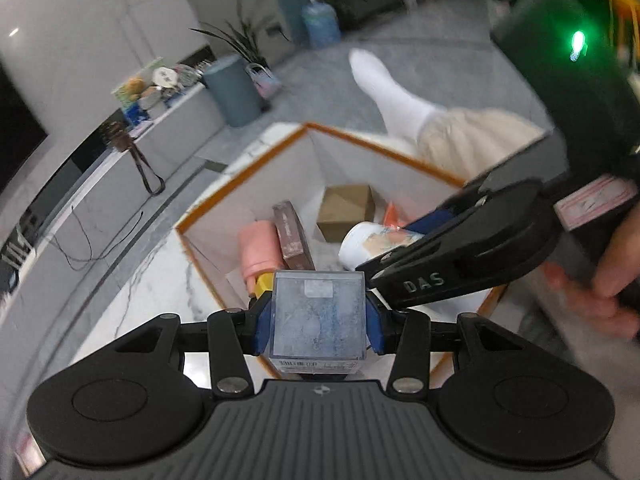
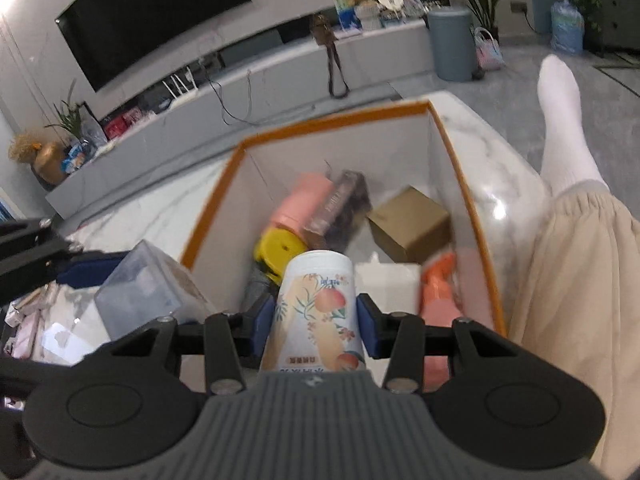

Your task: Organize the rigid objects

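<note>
My left gripper [image 1: 318, 320] is shut on a clear plastic box [image 1: 318, 312] and holds it just above the near rim of a white bin with an orange rim [image 1: 360, 140]. My right gripper [image 2: 316, 326] is shut on a white cup with a peach print [image 2: 316, 312], held over the same bin [image 2: 340, 118]. The cup [image 1: 368, 244] and the right gripper [image 1: 460, 256] show at the right in the left wrist view. The clear box [image 2: 148, 284] and the left gripper's blue pad [image 2: 90, 268] show at the left in the right wrist view.
In the bin lie a cardboard box [image 2: 412, 224], a pink bottle [image 2: 304, 200], a dark brown box [image 2: 340, 208], a yellow piece [image 2: 280, 250], a white box [image 2: 388, 284] and an orange item [image 2: 438, 284]. The bin stands on a marble table [image 2: 492, 168]. The person's leg [image 2: 560, 128] is to the right.
</note>
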`<state>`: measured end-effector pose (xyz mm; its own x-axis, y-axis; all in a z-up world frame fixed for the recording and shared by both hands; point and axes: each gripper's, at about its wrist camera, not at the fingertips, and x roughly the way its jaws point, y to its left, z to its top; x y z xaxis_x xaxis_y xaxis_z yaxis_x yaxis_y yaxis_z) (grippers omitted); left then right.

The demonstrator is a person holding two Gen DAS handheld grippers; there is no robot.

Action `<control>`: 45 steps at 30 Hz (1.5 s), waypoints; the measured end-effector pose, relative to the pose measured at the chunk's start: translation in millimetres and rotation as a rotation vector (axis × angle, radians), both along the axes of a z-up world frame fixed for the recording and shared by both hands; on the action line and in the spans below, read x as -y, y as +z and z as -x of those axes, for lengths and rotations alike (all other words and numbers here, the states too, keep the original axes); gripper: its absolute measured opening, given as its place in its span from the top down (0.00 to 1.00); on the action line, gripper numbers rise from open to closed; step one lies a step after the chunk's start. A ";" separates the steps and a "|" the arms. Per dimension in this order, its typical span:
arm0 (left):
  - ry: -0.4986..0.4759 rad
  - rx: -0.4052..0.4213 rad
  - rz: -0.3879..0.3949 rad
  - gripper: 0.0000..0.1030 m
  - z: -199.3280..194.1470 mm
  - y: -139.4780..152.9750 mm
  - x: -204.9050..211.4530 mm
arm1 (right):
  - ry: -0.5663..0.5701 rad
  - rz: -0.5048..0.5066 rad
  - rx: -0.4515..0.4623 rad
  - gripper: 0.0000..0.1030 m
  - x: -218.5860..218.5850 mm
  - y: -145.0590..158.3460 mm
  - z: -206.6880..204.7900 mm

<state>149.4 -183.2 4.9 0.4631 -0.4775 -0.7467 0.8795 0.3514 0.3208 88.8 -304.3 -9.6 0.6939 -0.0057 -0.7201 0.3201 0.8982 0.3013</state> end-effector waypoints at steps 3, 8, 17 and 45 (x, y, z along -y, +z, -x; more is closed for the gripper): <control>-0.026 -0.006 -0.071 0.49 -3.0 -11.2 12.9 | 0.019 -0.045 -0.024 0.56 8.5 -8.4 -2.6; -0.042 0.003 -0.194 0.49 1.0 -28.1 20.7 | 0.067 -0.039 -0.082 0.56 7.4 -19.1 -8.9; -0.065 -0.003 -0.267 0.49 5.5 -42.5 28.6 | 0.080 -0.038 -0.118 0.66 6.4 -30.3 -5.8; 0.108 -0.138 -0.060 0.24 -5.7 -20.9 -15.7 | 0.056 0.097 -0.020 0.29 -5.9 -17.6 -2.1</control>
